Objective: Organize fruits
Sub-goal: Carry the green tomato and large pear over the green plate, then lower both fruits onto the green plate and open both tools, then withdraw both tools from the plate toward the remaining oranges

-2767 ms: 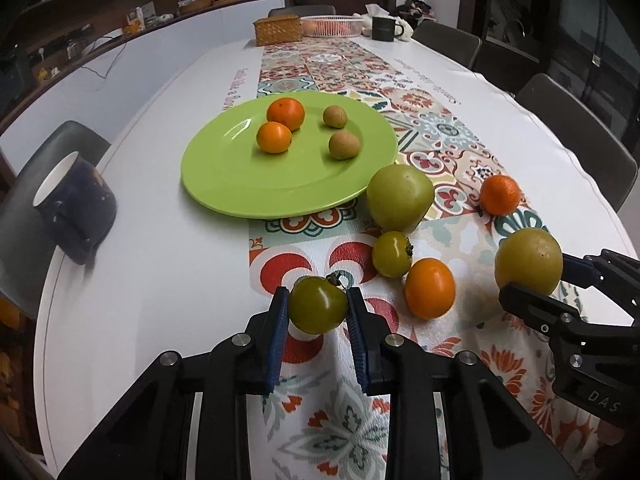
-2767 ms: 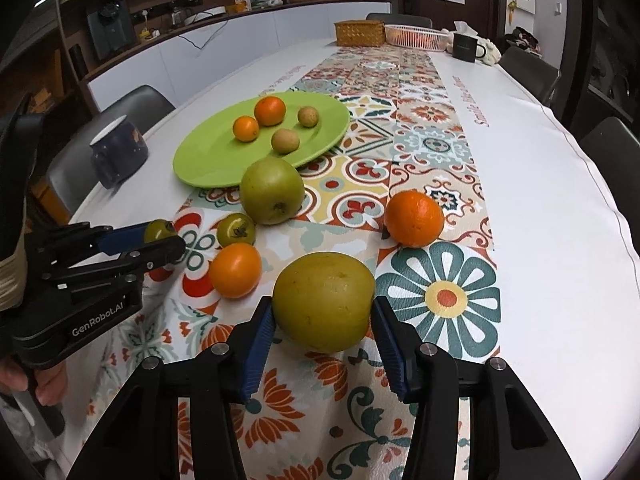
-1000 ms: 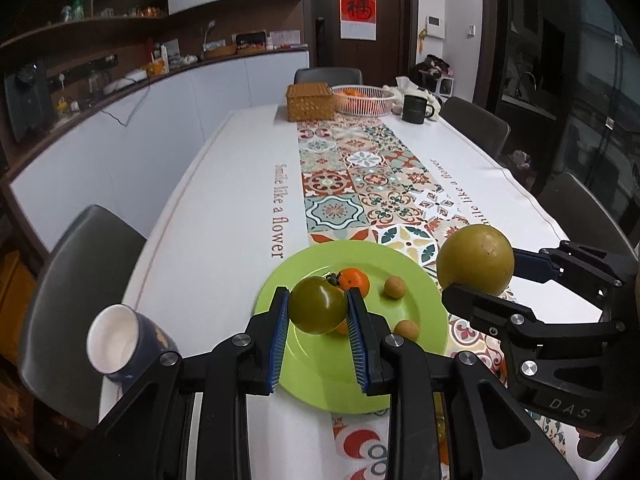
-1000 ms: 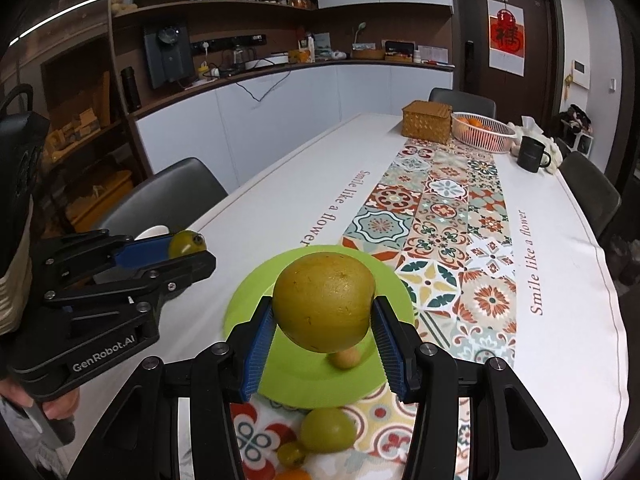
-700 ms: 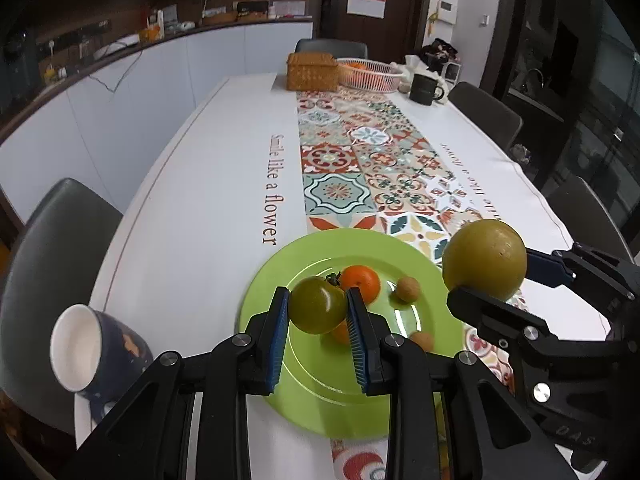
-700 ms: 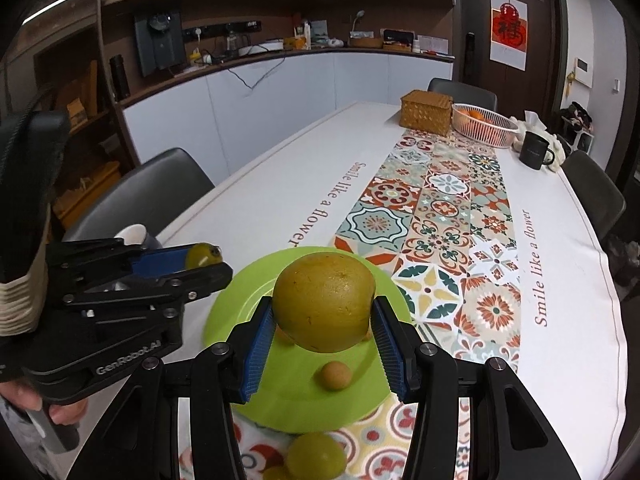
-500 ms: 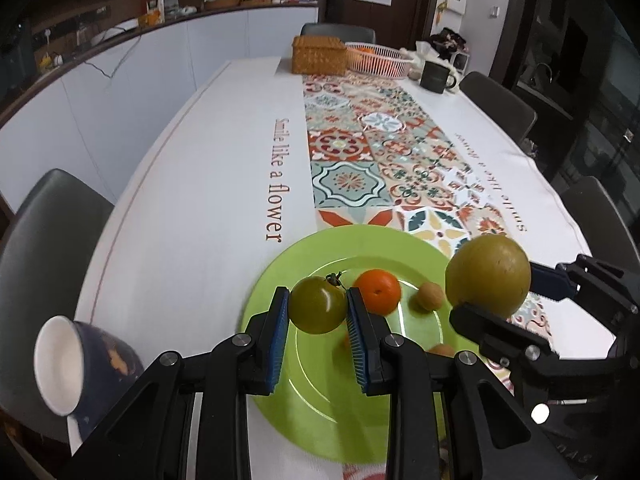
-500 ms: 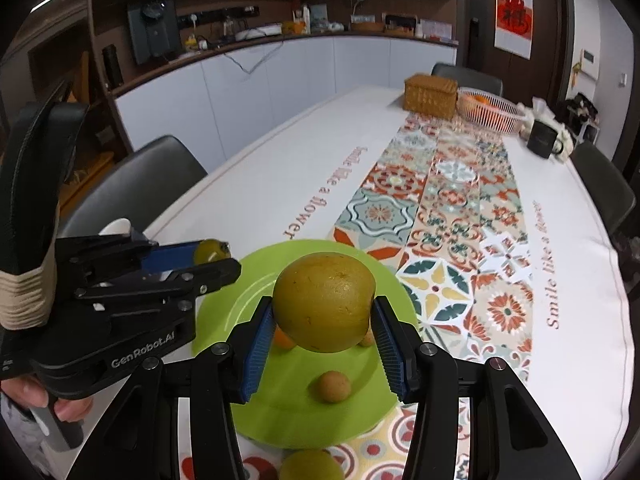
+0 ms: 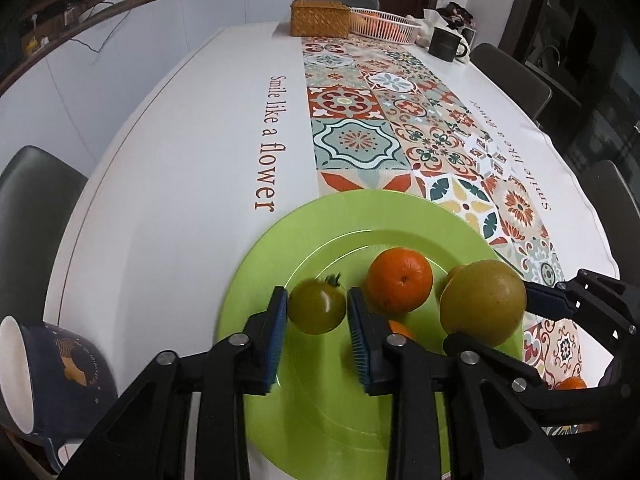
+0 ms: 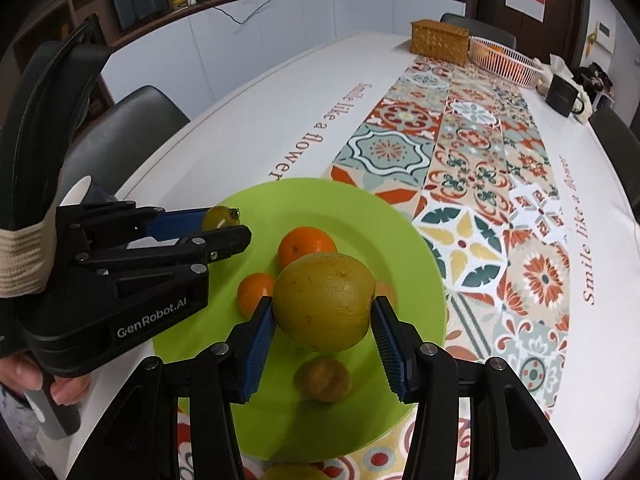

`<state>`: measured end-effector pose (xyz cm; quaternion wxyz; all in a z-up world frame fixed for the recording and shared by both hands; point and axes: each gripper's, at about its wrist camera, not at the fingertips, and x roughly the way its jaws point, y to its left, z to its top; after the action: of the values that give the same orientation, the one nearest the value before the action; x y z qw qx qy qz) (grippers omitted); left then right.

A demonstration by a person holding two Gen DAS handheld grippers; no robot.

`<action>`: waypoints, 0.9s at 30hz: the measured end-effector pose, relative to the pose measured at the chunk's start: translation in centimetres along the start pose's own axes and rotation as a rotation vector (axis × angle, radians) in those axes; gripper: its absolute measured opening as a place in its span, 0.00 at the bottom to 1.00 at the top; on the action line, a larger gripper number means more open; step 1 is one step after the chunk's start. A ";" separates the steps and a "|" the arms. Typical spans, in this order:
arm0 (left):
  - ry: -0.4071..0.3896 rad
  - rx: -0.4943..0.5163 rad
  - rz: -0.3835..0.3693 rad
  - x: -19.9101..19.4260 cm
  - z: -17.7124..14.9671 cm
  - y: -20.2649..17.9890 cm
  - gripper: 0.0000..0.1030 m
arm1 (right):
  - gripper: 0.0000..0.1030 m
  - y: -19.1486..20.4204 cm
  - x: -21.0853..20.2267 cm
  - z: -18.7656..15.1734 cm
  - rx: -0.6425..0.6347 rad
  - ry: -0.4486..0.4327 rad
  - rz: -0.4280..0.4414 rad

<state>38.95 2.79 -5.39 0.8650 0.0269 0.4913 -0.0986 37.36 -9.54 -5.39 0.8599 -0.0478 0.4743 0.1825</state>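
My left gripper (image 9: 317,312) is shut on a small green tomato (image 9: 317,310) and holds it above the green plate (image 9: 320,236). My right gripper (image 10: 323,320) is shut on a large yellow-green fruit (image 10: 325,300), also above the plate (image 10: 256,360). The left gripper shows at the left of the right wrist view (image 10: 232,228), and the large fruit shows in the left wrist view (image 9: 482,302). On the plate lie a big orange (image 10: 306,246), a small orange (image 10: 254,294) and a small brown fruit (image 10: 323,378).
A dark blue mug (image 9: 48,372) stands left of the plate near the table edge. A wicker box (image 9: 320,18), a white basket (image 9: 384,26) and a black mug (image 9: 444,42) stand at the far end. Another orange (image 9: 570,382) lies right of the plate. Chairs line both sides.
Both grippers have moved forward and down toward the plate with their fruits still held. The plate now looks larger and closer.
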 end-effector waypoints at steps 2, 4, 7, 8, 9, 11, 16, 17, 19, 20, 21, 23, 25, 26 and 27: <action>-0.010 0.009 0.008 -0.4 -0.1 -0.2 0.40 | 0.49 0.0 -0.3 -0.1 -0.002 -0.014 -0.009; -0.021 0.015 0.012 -0.9 -0.2 -0.3 0.41 | 0.52 0.0 -0.8 -0.1 -0.005 -0.032 -0.009; -0.037 0.013 0.032 -2.3 -0.5 -0.4 0.43 | 0.53 -0.1 -1.8 -0.1 -0.006 -0.058 -0.022; -0.045 0.014 0.042 -2.7 -0.7 -0.5 0.44 | 0.53 -0.2 -2.1 -0.1 -0.006 -0.063 -0.024; -0.061 0.016 0.052 -3.5 -0.9 -0.7 0.47 | 0.53 -0.3 -2.5 -0.3 -0.004 -0.071 -0.026; -0.084 0.026 0.063 -4.7 -1.4 -1.1 0.49 | 0.53 -0.4 -3.3 -0.6 -0.002 -0.088 -0.024; -0.153 0.038 0.115 -8.2 -2.7 -2.3 0.52 | 0.53 -0.2 -6.0 -1.6 -0.011 -0.145 -0.024; -0.166 0.036 0.121 -8.9 -3.0 -2.5 0.53 | 0.53 -0.2 -6.6 -1.8 -0.016 -0.159 -0.027; -0.185 0.035 0.130 -10.0 -3.4 -2.9 0.55 | 0.53 0.0 -7.9 -2.2 -0.025 -0.190 -0.037; -0.199 0.031 0.131 -10.8 -3.8 -3.2 0.55 | 0.53 0.0 -8.5 -2.4 -0.029 -0.202 -0.037; -0.206 0.031 0.127 -11.5 -4.1 -3.6 0.56 | 0.53 0.1 -9.1 -2.6 -0.033 -0.213 -0.034; -0.222 0.025 0.131 -12.7 -4.6 -4.1 0.58 | 0.53 0.1 -10.5 -3.0 -0.036 -0.233 -0.028; -0.245 0.022 0.141 -13.9 -5.1 -4.6 0.60 | 0.53 0.1 -11.7 -3.5 -0.040 -0.251 -0.017; -0.259 0.021 0.147 -14.6 -5.5 -5.0 0.62 | 0.53 0.1 -12.2 -3.8 -0.039 -0.259 -0.019; -0.274 0.017 0.150 -15.4 -5.9 -5.4 0.65 | 0.53 0.0 -12.8 -4.1 -0.035 -0.270 -0.020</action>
<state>25.26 0.60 4.99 0.9286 0.0572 0.3643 -0.0404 27.91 -14.07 3.09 0.9166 -0.0428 0.3507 0.1869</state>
